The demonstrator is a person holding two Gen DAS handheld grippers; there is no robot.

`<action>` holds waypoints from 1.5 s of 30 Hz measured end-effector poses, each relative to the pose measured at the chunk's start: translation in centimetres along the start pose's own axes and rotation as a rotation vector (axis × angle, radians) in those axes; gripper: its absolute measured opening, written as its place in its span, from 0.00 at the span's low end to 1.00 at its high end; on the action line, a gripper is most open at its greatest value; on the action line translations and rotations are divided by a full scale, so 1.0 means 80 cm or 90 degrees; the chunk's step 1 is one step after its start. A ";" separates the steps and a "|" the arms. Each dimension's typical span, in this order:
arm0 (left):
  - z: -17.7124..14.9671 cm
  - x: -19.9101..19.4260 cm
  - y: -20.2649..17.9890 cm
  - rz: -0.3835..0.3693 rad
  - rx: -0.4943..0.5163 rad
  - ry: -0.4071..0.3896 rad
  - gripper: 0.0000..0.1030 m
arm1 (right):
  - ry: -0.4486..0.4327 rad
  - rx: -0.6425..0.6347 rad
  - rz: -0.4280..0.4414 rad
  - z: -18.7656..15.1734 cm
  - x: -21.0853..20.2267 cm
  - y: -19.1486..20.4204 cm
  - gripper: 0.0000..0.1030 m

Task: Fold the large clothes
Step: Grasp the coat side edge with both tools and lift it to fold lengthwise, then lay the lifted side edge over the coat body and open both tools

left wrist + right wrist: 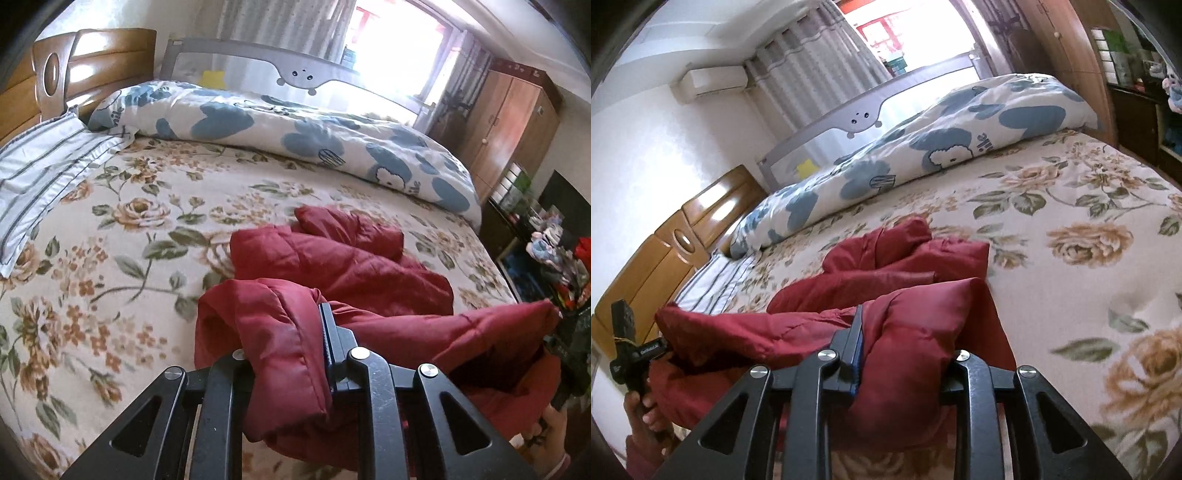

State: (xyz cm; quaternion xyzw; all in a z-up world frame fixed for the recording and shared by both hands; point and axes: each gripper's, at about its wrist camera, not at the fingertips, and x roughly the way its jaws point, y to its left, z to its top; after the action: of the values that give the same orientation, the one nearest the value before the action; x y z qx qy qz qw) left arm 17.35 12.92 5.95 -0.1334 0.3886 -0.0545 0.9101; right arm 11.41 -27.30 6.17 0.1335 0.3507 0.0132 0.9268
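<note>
Seemingly lifted at one edge, the red padded jacket lies on the floral bed, pinched by the left hand-held gripper. From the right wrist, the right hand-held gripper pinches another jacket edge.

jacket: 1 | duvet: 1 | pillow: 1 | tools: 2

Left wrist view: close over its own black fingers, angled down across the floral-sheeted bed towards the window.
Right wrist view: same, rolled sideways.
Shared: puffy dark-red quilted jacket, blue-flowered white duvet.
</note>
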 end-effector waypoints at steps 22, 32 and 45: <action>0.094 0.174 -0.010 0.083 -0.025 0.026 0.20 | 0.009 0.052 -0.085 0.072 0.133 -0.035 0.27; 0.127 0.276 -0.001 0.127 -0.051 0.068 0.23 | 0.036 0.063 -0.131 0.078 0.202 -0.057 0.28; 0.143 0.365 -0.003 0.158 -0.047 0.102 0.26 | 0.051 0.108 -0.166 0.077 0.269 -0.089 0.31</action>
State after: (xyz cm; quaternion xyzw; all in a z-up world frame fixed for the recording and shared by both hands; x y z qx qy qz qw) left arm 45.82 9.03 -6.66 -0.1127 0.4754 0.0619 0.8703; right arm 31.18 -33.09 -5.13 0.1641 0.4017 -0.1319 0.8912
